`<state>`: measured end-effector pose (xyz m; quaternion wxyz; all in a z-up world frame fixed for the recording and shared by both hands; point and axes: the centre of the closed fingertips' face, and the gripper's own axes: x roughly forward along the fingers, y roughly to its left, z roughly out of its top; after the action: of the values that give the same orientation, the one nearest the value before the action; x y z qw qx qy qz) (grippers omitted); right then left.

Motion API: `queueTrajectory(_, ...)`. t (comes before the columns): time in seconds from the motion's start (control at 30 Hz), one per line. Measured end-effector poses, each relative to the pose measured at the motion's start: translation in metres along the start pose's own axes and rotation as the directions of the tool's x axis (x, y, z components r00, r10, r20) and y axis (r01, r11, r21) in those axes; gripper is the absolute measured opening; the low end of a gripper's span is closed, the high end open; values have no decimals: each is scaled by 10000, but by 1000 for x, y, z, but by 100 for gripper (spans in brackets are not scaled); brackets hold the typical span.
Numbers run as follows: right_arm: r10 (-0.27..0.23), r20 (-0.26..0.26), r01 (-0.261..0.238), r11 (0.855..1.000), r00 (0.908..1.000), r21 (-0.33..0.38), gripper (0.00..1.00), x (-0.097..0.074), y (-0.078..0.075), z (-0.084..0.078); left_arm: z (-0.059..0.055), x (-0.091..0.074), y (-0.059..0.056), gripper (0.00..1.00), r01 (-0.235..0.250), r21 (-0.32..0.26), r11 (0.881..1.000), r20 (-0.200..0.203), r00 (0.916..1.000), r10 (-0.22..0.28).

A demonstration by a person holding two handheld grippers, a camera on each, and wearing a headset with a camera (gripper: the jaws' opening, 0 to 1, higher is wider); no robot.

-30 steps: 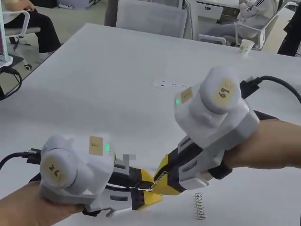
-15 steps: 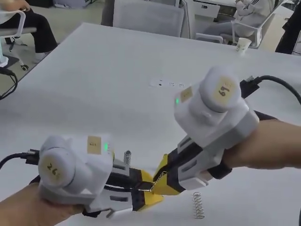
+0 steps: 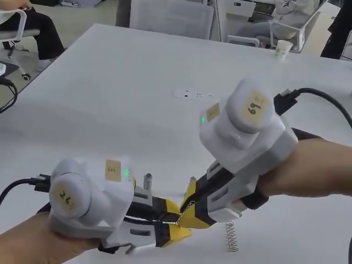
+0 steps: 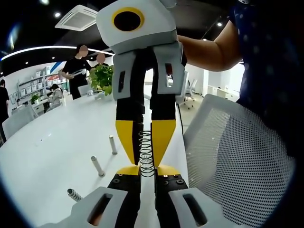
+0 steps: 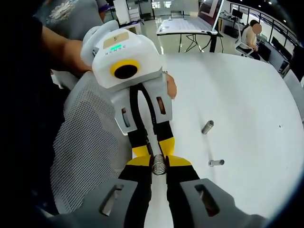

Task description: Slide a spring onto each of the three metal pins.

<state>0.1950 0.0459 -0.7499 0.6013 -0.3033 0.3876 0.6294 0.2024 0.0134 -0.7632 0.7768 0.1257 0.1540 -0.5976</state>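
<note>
Item 1, left hand-held gripper (image 4: 147, 172): I found its jaws drawn almost together on the near end of a spring (image 4: 146, 152).

Item 2, right hand-held gripper (image 5: 159, 164): it faced the left one tip to tip. Its yellow fingers (image 4: 164, 137) were clamped on either side of the same spring, along its length. In the right gripper view the coil showed end-on between the jaws. I saw both tools held over the desk (image 3: 137, 82).

Item 3, second spring (image 3: 232, 236): it lay loose on the desk, just beside the right hand-held gripper.

Item 4, pins: in the left gripper view three stood on the desk, off to one side of the jaws.
- The nearest pin (image 4: 73, 194) carried a coil around it.
- The middle pin (image 4: 97, 166) looked bare.
- The far pin (image 4: 112, 144) also looked bare.

Item 5, surroundings:
- A socket strip (image 3: 197, 95) sat flush in the middle of the desk.
- A paper cup (image 3: 283, 51) stood near the far edge.
- A mesh chair back (image 4: 237, 156) was beside the desk, close to the meeting jaws.
</note>
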Motion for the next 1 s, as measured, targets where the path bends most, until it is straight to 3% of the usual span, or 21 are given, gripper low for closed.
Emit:
queueTrajectory(0.27, -92, 15, 92, 10000, 10000, 36, 8, -3, -2, 0, 2, 1, 3, 5, -115, -115, 9999, 68, 9999, 115)
queueTrajectory(0.43, -189, -36, 189, 9998, 9998, 60, 8, -6, -5, -3, -2, 1, 3, 10, -178, -251, 9995, -47, 9998, 177)
queueTrajectory(0.77, -599, -130, 601, 9981, 9981, 112, 8, -20, -18, -3, -10, -6, 11, 22, -498, -586, 9970, -80, 9987, 494)
queueTrajectory(1.0, -1208, -404, 1208, 9927, 9919, -13, 8, -31, -38, -5, -21, -13, 15, 34, -755, -802, 9939, -164, 9971, 744)
